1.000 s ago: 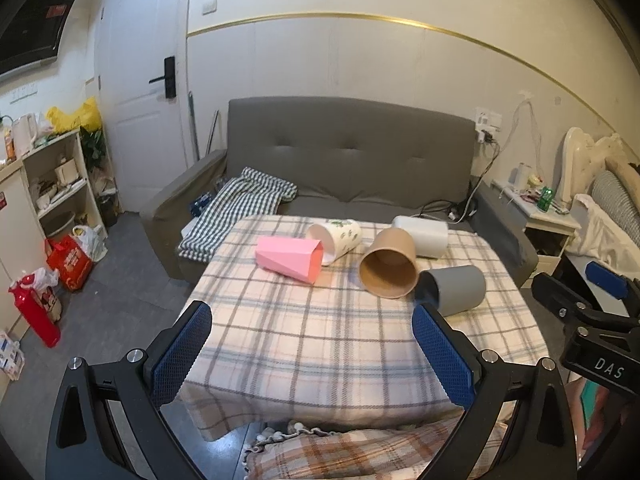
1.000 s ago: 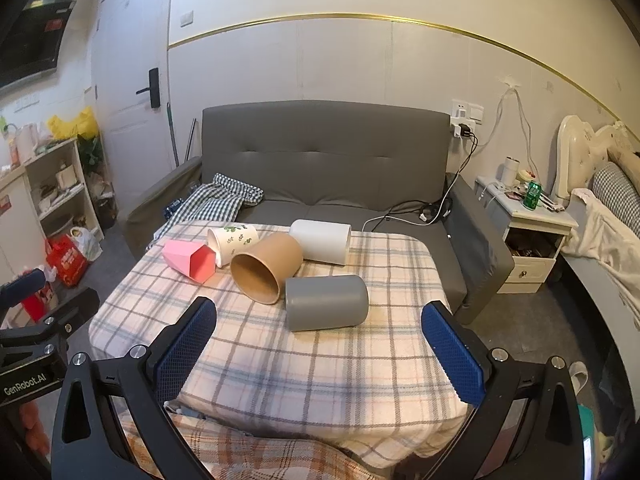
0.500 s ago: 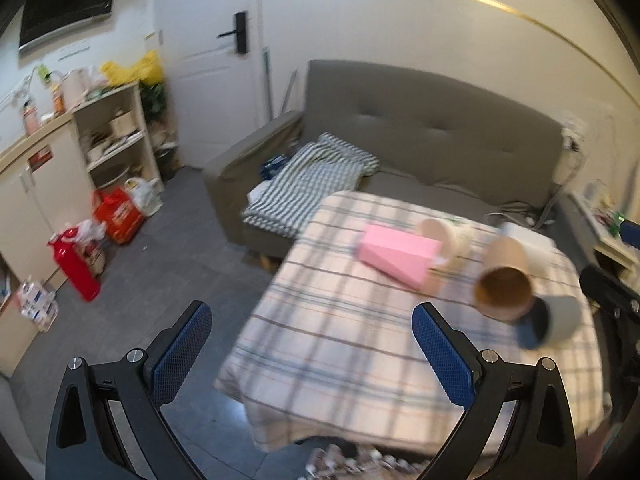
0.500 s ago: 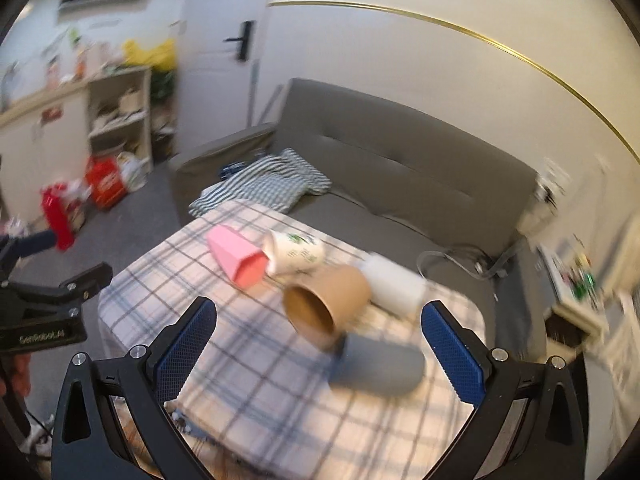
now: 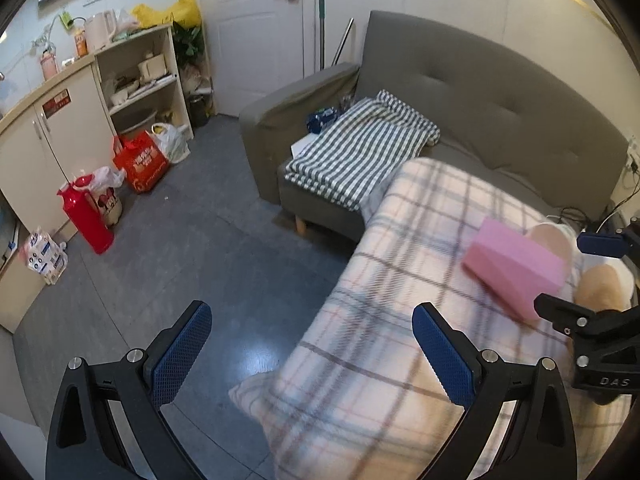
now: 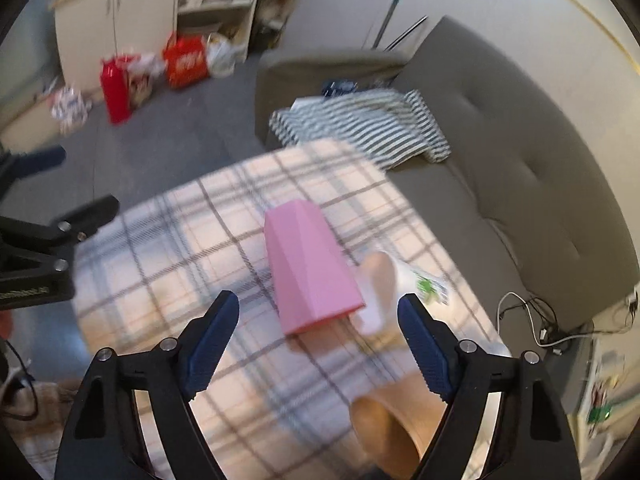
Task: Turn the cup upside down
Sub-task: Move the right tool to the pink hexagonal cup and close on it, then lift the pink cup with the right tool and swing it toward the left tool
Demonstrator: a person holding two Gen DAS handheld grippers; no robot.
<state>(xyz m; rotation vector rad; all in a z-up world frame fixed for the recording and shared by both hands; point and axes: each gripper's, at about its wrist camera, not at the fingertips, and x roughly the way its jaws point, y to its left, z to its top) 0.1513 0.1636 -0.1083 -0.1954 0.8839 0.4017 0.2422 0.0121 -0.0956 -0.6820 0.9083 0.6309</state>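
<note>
Sofa: a grey sofa (image 5: 500, 92) runs behind the table, a green-and-white striped cloth (image 5: 360, 152) folded on its seat.
Table: I see the table (image 5: 400, 320) under a pale plaid cover, blurred in both wrist views.
Pink cup: the faceted pink cup (image 6: 310, 272) lies on its side on the table, mouth toward my right camera, directly ahead between the right fingers but clear of them.
White cup: a white cup (image 6: 384, 292) with a green print lies on its side just beside the pink one; I cannot tell whether they touch.
Brown cup: a brown paper cup (image 6: 400, 428) lies on its side at the lower edge of the right view, near the right finger.
Right hand-held gripper: my right hand-held gripper (image 6: 318, 344) hangs over the table, jaws spread wide, holding nothing.
Left hand-held gripper: my left hand-held gripper (image 5: 312, 356) sits wide apart and empty off the table's corner, partly over the grey floor (image 5: 180, 260).
</note>
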